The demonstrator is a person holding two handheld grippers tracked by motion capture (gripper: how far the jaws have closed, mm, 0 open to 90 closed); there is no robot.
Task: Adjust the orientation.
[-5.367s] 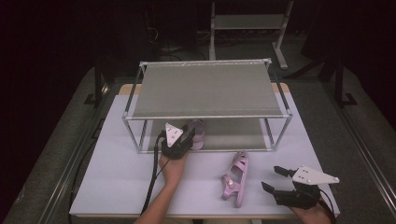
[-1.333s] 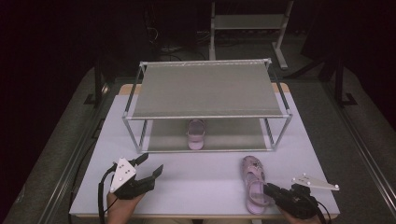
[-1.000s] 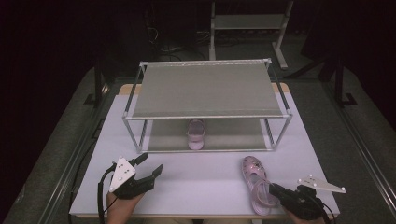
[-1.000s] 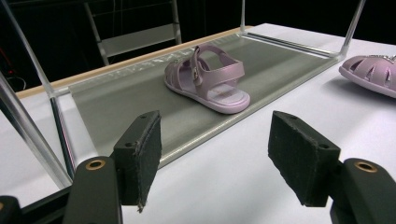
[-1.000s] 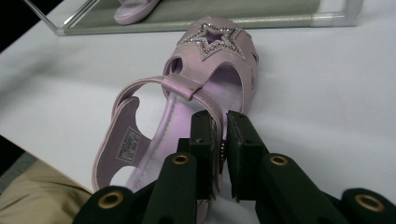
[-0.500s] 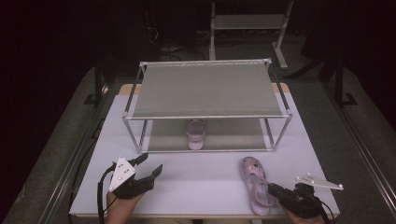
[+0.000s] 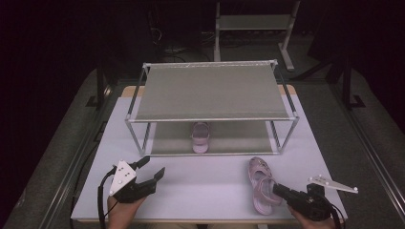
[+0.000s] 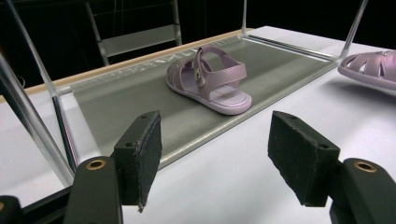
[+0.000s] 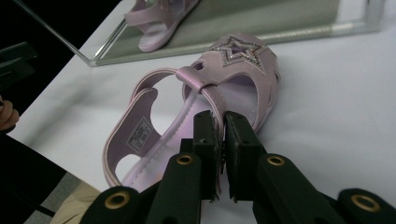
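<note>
One pink sandal (image 7: 200, 137) stands on the lower shelf of the rack (image 7: 210, 91), at 12 o'clock from the bench (image 7: 200, 183) centre, heel toward the person. It has not moved over the last second or so. The second sandal (image 7: 261, 183) lies on the bench at about 4 o'clock, just outside the rack's front rail, toe toward the rack.

Right hand-held gripper (image 9: 221, 140): jaws pinched narrow on the second sandal's strap, near the inner side of the heel opening. In the right gripper view the strap (image 9: 211, 95) runs down between the pads. Compared with a second ago, this sandal sits a little nearer the bench's front edge and the gripper has drawn slightly back with it; the shift is small. Whether the sole is fully off the bench cannot be told.

Left hand-held gripper (image 7: 152, 168): jaws wide, holding nothing, resting at 8 o'clock near the front edge, unchanged from a second ago. Its own view looks across the bench at the shelved sandal (image 8: 208, 79).

Judgement: the first sandal is placed; the second is gripped but not yet shelved. The next move calls for carrying it toward 12 o'clock and setting it beside its mate under the upper shelf. A grip on a thin strap may let the shoe swing or slip.
</note>
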